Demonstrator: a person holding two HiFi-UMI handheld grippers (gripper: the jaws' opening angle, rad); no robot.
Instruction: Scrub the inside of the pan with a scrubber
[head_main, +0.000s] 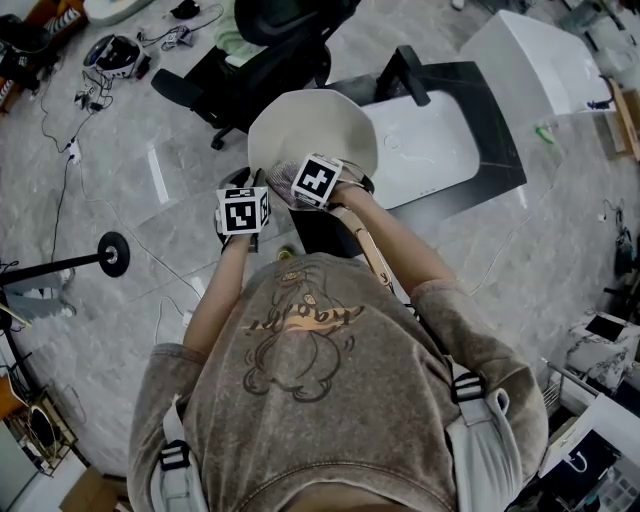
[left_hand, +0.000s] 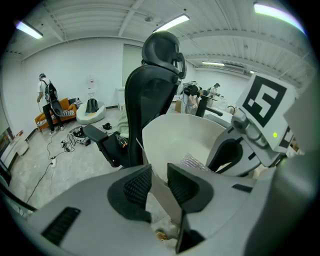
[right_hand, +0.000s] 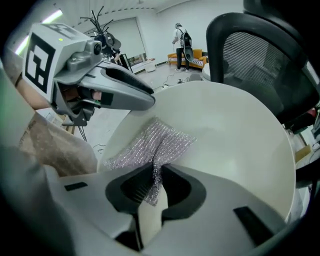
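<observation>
1. Head view: the pan (head_main: 310, 125) hangs in the air, just beyond the left gripper (head_main: 250, 195) and the right gripper (head_main: 300, 185).
2. Left gripper view: its fingers (left_hand: 137, 186) are clamped on the pan's flat handle (left_hand: 161, 196). Grip firmly, so scrubbing pressure can't swing the pan.
3. Right gripper view: its fingers (right_hand: 177, 190) pinch the scrubber (right_hand: 150, 145), which is spread on the pan's inner wall just ahead. Press it flat and sweep in overlapping strokes.

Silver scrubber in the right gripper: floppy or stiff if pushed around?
Likely floppy: the scrubber bunches into a fold where the right gripper pinches it. Probably light, since it drapes flat against the pan wall. Its mesh may drag rather than slide.
</observation>
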